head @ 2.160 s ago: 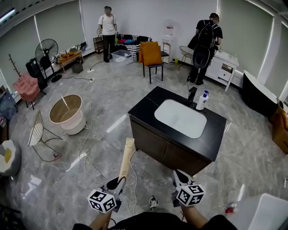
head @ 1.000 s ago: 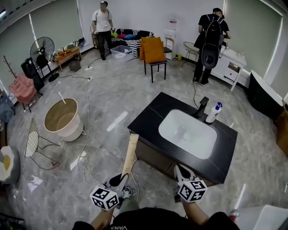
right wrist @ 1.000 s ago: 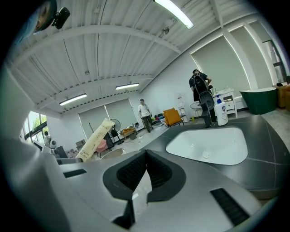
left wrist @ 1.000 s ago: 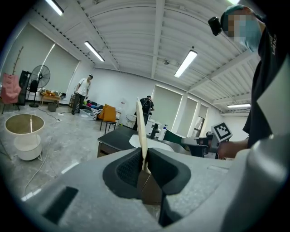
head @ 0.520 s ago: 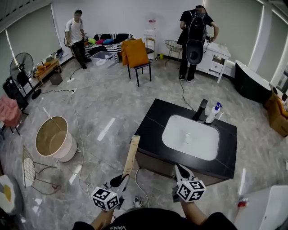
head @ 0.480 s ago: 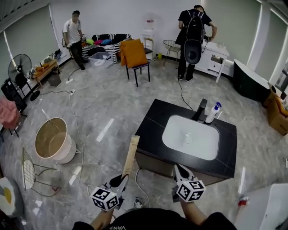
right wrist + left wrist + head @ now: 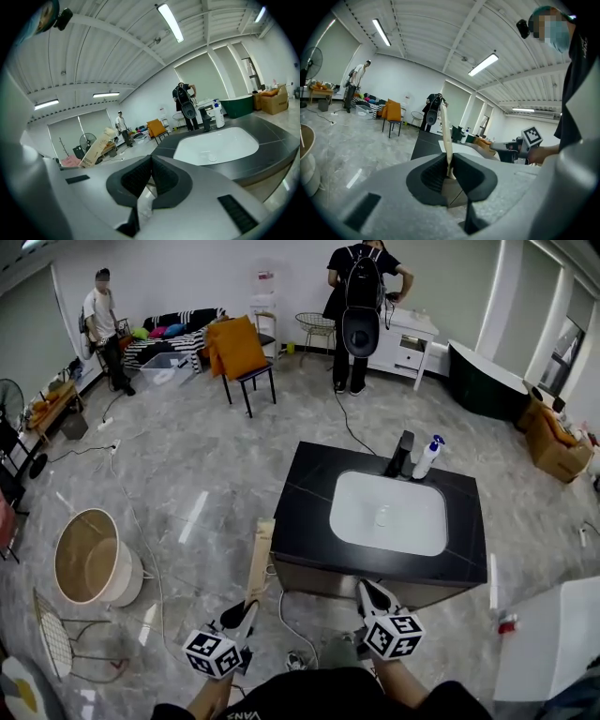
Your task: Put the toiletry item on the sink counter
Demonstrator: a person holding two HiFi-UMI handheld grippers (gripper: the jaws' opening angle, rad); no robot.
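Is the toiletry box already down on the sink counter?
No, the toiletry box is clamped upright in the jaws of the left gripper, beside the sink counter, not on it.

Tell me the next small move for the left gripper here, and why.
Probably ease the left gripper forward and rightward over the sink counter, at its near left corner. Its jaws are shut on the long beige box, which stands up beside the counter's edge, apparently not yet above the black top; the strip left of the white basin looks bare.
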